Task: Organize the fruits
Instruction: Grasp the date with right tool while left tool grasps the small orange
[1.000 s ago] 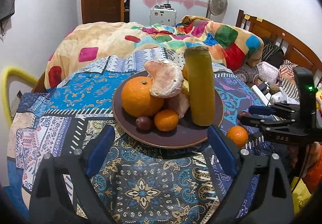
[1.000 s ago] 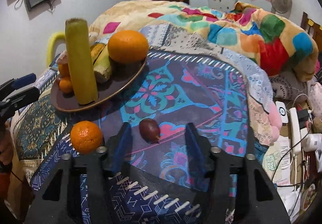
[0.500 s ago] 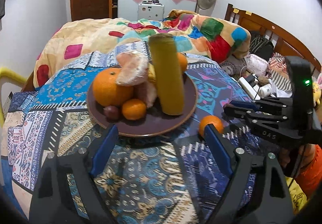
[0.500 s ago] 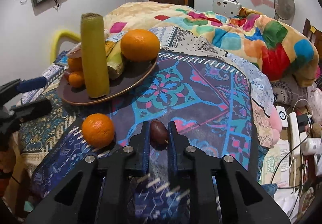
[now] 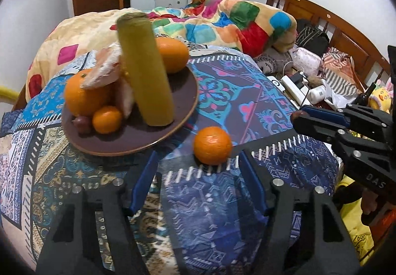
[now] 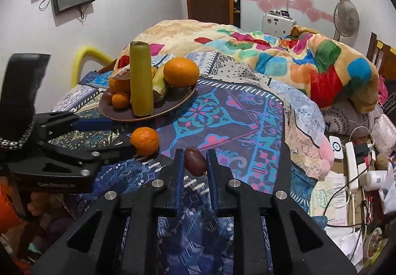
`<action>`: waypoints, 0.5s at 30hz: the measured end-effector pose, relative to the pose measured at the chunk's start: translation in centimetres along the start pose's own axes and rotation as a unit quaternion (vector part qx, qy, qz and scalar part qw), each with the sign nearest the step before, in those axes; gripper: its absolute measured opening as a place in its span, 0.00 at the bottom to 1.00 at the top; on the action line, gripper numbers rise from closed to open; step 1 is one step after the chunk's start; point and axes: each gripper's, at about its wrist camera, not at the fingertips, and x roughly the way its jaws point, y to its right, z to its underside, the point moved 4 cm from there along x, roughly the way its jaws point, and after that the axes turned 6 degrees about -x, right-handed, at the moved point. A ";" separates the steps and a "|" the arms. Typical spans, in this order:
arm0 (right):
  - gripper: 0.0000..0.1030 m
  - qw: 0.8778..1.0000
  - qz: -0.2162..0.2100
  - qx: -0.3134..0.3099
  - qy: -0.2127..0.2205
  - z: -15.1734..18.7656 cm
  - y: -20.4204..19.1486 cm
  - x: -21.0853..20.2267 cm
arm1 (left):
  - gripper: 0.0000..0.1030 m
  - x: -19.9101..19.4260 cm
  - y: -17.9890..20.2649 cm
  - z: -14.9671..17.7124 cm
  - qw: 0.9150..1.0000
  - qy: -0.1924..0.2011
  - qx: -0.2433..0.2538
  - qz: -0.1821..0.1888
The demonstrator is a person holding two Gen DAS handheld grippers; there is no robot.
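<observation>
A brown plate (image 5: 178, 92) on the patterned cloth holds two large oranges, a small orange, a small dark fruit, bananas and an upright yellow-green cylinder (image 5: 146, 74). A loose small orange (image 5: 212, 142) lies on the cloth just ahead of my open left gripper (image 5: 198, 171), between its fingers. My right gripper (image 6: 195, 163) is shut on a dark reddish-brown fruit (image 6: 194, 161) and holds it above the cloth. The plate (image 6: 173, 108) and the loose orange (image 6: 144, 140) also show in the right wrist view.
A colourful quilt (image 5: 222, 20) lies heaped behind the plate. The bed's right side holds cables, a power strip (image 6: 352, 163) and soft toys. A wooden headboard (image 5: 334, 25) stands at the far right. A yellow chair back (image 6: 84, 62) is at the left.
My right gripper closed on the dark fruit and has lifted it off the cloth. My left gripper swung right from the plate and now frames the loose small orange.
</observation>
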 end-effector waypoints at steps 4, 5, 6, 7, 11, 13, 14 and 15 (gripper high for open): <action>0.16 1.000 -0.005 0.008 0.004 0.2 0.6 -0.2 | 0.60 0.8 1.0 -0.2 1.000 -0.002 0.010 -0.011; 0.16 1.000 -0.006 0.010 0.004 0.3 0.7 -0.3 | 0.60 1.0 1.1 -0.4 1.000 -0.001 0.011 -0.017; 0.16 1.000 -0.006 0.011 0.005 0.3 0.7 -0.4 | 0.58 1.3 1.1 -0.5 1.000 -0.002 0.009 -0.022; 0.16 1.000 -0.007 0.012 0.006 0.4 0.8 -0.4 | 0.56 1.6 0.9 -0.5 1.000 -0.005 0.005 -0.027; 0.16 1.000 -0.001 0.008 0.007 0.4 0.8 -0.5 | 0.44 2.4 0.8 -0.7 1.000 -0.015 -0.008 -0.012; 0.16 1.000 0.002 0.007 0.005 0.4 0.9 -0.4 | 0.36 2.4 1.2 -0.6 1.000 -0.015 -0.001 -0.006; 0.16 1.000 0.002 0.008 0.005 0.3 0.9 -0.3 | 0.36 2.3 1.3 -0.5 1.000 -0.010 0.004 -0.012; 0.16 1.000 0.002 0.007 0.004 0.3 0.9 -0.3 | 0.36 2.2 1.4 -0.5 1.000 -0.008 0.008 -0.014</action>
